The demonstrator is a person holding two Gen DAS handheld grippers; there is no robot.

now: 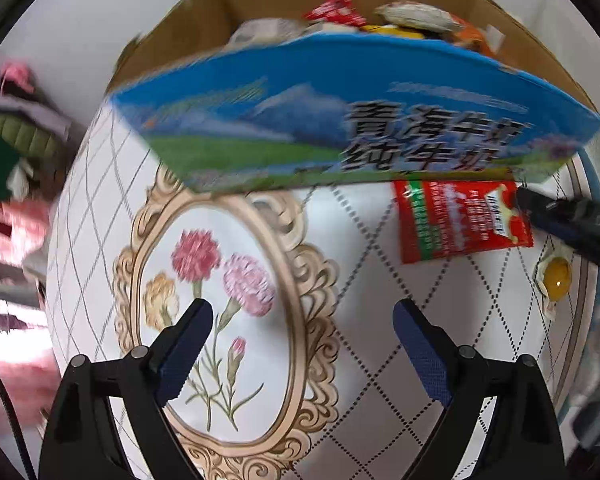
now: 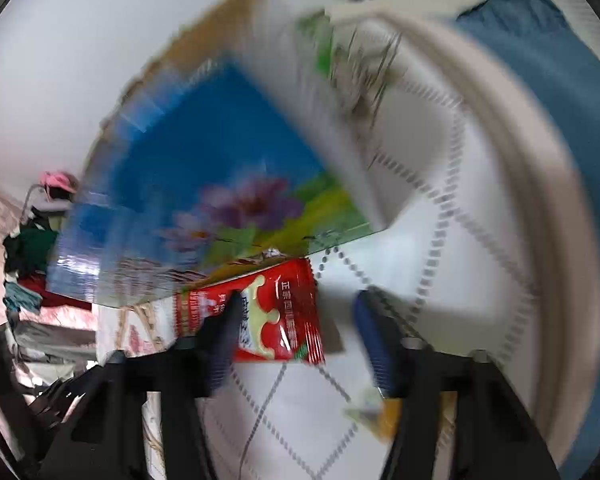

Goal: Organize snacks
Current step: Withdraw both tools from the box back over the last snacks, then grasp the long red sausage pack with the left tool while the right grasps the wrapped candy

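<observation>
Looking from the left wrist, the left gripper (image 1: 302, 322) hangs over a round table (image 1: 100, 184) with a carnation print, its blue-padded jaws spread wide and holding nothing. Ahead stands a blue milk carton box (image 1: 340, 120) with its top open, and only this view shows the wrapped snacks (image 1: 400, 20) piled inside it. A red snack packet (image 1: 460, 220) lies flat on the table just below the box's front right corner, its long axis running roughly left to right across the picture, the top edge tucked against the box. One dark finger of the right gripper (image 1: 568, 224) reaches in from the right and touches the packet's right end. A small yellow wrapped candy (image 1: 556, 276) sits near the table's right edge.

From the right wrist, blurred by motion, the right gripper (image 2: 300, 324) has its jaws open around the red snack packet (image 2: 276, 316): the left finger overlaps the packet's face while the right finger stands clear of it, so no grip is shown. Here the packet's long axis points away toward the box (image 2: 204, 184), whose side bears a purple flower unseen from the other view. The candy (image 2: 384, 412) lies beneath the right finger.
</observation>
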